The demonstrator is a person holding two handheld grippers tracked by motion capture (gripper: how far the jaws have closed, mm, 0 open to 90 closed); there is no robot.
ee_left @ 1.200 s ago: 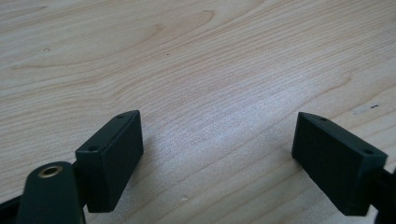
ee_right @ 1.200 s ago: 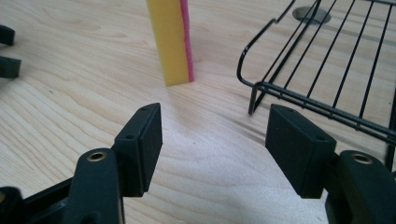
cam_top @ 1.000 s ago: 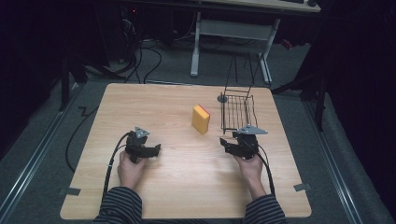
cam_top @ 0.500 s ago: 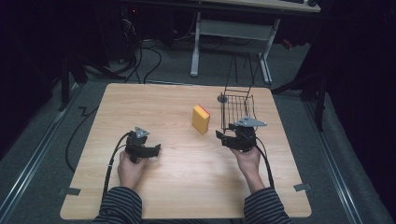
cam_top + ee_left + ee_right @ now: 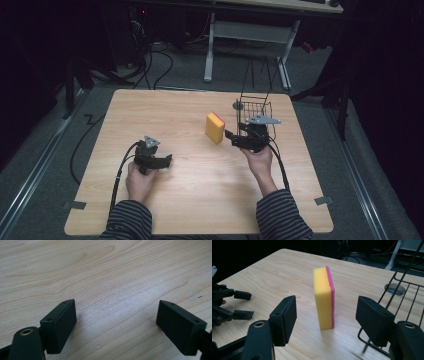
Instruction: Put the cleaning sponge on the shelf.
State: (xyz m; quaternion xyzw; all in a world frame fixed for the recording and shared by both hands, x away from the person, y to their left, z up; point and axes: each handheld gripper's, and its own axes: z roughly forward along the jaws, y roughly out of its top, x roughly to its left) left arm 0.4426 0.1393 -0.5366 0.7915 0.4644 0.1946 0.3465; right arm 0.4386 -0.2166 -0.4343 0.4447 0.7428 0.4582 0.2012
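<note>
sponge (image 5: 324, 298), one only, yellow with a pink back, stands upright on edge on the wooden table (image 5: 200, 200), just left of one black wire basket (image 5: 254, 111). standing tall, it offers two flat faces to pinch. right gripper (image 5: 325, 322) points at it, jaws just opening wider and spread either side, sponge ahead and not yet between them, nothing held. left gripper (image 5: 167, 160) rests low over bare wood, well apart, jaws wide and empty. two grippers, two hands in striped sleeves.
</note>
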